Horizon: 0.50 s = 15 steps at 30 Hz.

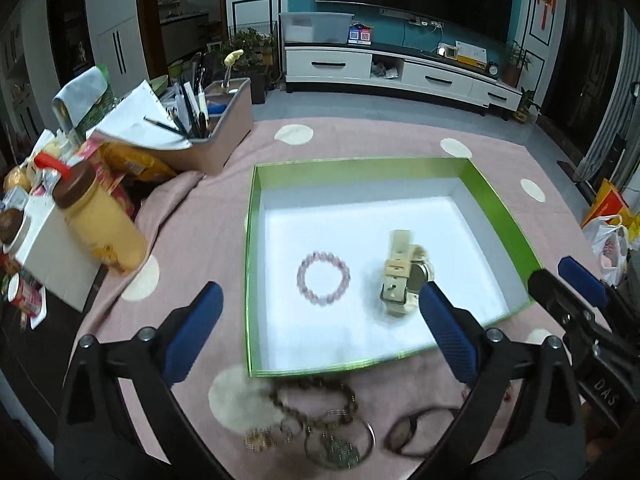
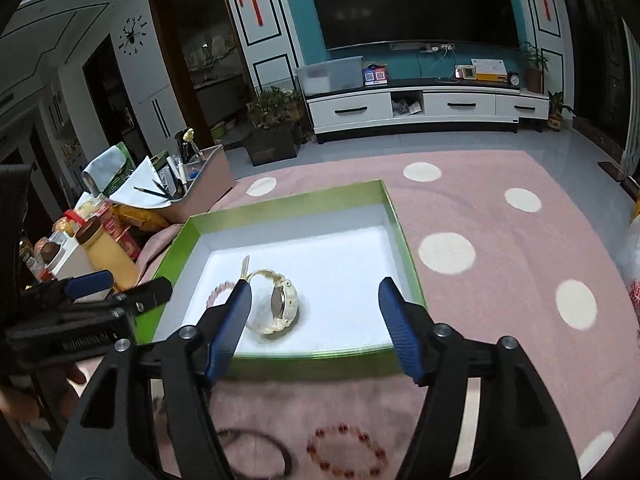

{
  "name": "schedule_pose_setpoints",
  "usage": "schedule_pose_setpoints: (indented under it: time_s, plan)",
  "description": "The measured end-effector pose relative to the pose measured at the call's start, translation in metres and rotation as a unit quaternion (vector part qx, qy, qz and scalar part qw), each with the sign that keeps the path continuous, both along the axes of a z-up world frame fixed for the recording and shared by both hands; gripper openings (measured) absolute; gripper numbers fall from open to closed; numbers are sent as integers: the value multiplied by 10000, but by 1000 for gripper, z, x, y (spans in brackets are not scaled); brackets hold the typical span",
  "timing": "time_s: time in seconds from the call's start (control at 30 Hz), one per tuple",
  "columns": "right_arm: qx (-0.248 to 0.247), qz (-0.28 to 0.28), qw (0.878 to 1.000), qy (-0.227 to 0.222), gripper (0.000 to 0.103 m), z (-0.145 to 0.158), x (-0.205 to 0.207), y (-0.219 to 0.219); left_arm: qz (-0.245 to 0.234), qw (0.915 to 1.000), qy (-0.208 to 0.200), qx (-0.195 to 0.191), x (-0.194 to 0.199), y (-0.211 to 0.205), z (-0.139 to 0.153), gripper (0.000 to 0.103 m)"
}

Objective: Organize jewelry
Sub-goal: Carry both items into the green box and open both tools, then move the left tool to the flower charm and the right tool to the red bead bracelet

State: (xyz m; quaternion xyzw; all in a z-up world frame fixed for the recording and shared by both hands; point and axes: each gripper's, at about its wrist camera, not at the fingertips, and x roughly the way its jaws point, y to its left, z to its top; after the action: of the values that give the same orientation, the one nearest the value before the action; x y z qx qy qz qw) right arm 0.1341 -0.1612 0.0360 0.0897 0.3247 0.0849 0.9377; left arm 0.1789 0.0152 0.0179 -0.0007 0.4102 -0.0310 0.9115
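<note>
A green box (image 1: pixel 496 196) with a white floor sits on the pink dotted cloth. Inside lie a pink bead bracelet (image 1: pixel 323 283) and a cream watch (image 1: pixel 402 276); the watch (image 2: pixel 276 300) and box (image 2: pixel 404 248) also show in the right wrist view. My left gripper (image 1: pixel 318 324) is open and empty, just in front of the box. My right gripper (image 2: pixel 316 316) is open and empty, over the box's near edge beside the watch. Loose jewelry lies in front: a brown bead necklace (image 1: pixel 316 396), a metal bangle (image 1: pixel 340 444), a dark ring bracelet (image 1: pixel 416 430), a red bead bracelet (image 2: pixel 346 452).
At the left stand a yellow jar with a brown lid (image 1: pixel 100 224), snack packs and a pink organizer with pens (image 1: pixel 212 128). A plastic bag (image 1: pixel 610 244) lies at the right edge. The right gripper's body (image 1: pixel 580 312) shows in the left wrist view.
</note>
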Motion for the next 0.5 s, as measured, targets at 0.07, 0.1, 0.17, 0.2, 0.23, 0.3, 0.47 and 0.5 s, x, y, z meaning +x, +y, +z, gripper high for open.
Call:
schedule_pose_setpoints:
  time_s: [0.07, 0.1, 0.17, 0.2, 0.23, 0.3, 0.47, 0.5]
  plan:
    - [-73, -59, 9999, -53, 78, 1, -16, -2, -29, 9999, 70, -104, -12, 3, 1, 101]
    - [-101, -93, 9999, -71, 81, 1, -22, -3, -38, 9998, 102, -163, -16, 5, 0, 101]
    - [-139, -98, 9998, -99, 83, 2, -36, -4, -50, 9991, 214, -351, -25, 10, -1, 101]
    - [-149, -104, 9998, -115, 84, 2, -42, -5, -36, 9982, 315, -509, -30, 14, -3, 101]
    - [-161, -114, 9997, -132, 84, 2, -51, -6, -23, 9970, 399, -669, -34, 17, -4, 101]
    - [-145, -133, 9997, -125, 86, 1, -61, -8, 63, 9939, 534, -959, -43, 24, -6, 101]
    - [-74, -123, 9998, -102, 86, 0, -88, -12, 72, 9842, 464, -1705, -68, 35, -3, 101]
    - [-55, -138, 9998, -107, 86, 0, -92, -13, -7, 9813, 324, -1897, -77, 36, -2, 101]
